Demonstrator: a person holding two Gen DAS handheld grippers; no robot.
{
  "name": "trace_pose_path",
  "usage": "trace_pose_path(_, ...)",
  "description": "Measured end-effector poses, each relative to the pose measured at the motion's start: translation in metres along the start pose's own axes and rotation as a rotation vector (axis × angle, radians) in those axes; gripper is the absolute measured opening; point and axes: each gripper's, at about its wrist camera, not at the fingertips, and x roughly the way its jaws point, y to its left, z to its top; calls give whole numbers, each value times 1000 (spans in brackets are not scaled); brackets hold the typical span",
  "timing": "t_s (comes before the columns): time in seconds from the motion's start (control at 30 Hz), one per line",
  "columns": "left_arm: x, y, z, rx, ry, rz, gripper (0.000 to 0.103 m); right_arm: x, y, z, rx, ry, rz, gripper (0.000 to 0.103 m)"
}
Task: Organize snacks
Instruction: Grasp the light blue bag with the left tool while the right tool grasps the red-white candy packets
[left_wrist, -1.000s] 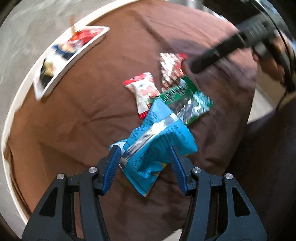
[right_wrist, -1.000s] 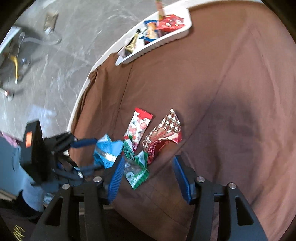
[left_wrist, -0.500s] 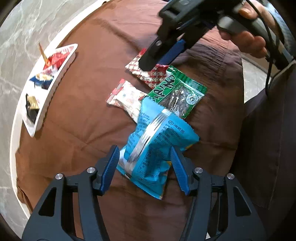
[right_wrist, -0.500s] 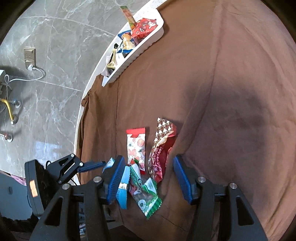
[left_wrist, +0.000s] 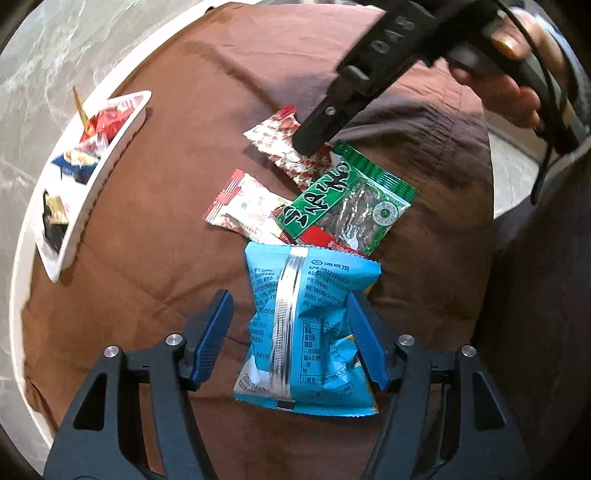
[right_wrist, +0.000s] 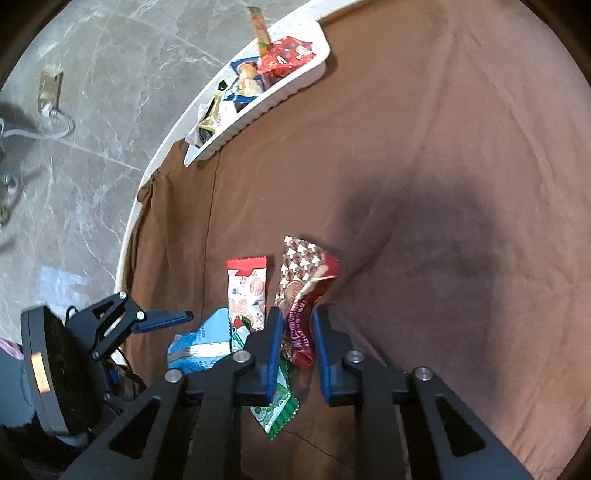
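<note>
Pickup of the red patterned packet (right_wrist: 301, 295) is the step in hand. It lies on the brown cloth (right_wrist: 424, 147), at the far end of the loose cluster, partly under the green packet (left_wrist: 347, 201). Your right gripper (right_wrist: 297, 345) is closing, and the packet's near end is pinched between the blue pads (right_wrist: 275, 343).

Your left gripper (left_wrist: 290, 341) is opening. The blue packet (left_wrist: 306, 332) sits between its jaws: 1 pad appears to touch the packet's edge, the other stands clear, so treat that packet as released.

Next move, as a judgement: lift the red patterned packet clear of the green one, then carry it to the white tray (right_wrist: 280, 96) at the far edge of the table. Raise it slowly; the green packet overlaps it and may drag along.

Count on the cloth:
- 1 blue packet
- 1 green packet
- 1 red patterned packet
- 1 white packet with red ends (left_wrist: 245, 208)

Total: 4 loose packets. The tray holds several small wrapped snacks; an exact count cannot be made. There is 1 tray.
</note>
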Motion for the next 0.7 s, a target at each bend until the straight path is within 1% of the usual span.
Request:
trace_pose_path(0.13, 2, 11, -3, -66, -12, -45, 61, -5, 11, 0, -59, -15, -37, 16)
trace_pose_path(0.3, 3, 25, -9, -165, -22, -87, 61, -1, 15, 1, -91, -3, -39, 16)
trace_pose_path(0.4, 4, 34, -12, -230, -28, -99, 61, 3, 19, 4, -106, 6, -43, 16)
trace_pose_path(0.47, 5, 42, -14, -274, -28, -88, 61, 6, 22, 6, -122, 15, -46, 16)
trace_pose_path(0.57, 8, 53, -18, -337, -27, -107, 61, 12, 25, 9, -140, 24, -50, 17)
trace_pose_path(0.7, 10, 57, -19, -365, -29, -115, 61, 19, 28, 11, -152, 42, -60, 24)
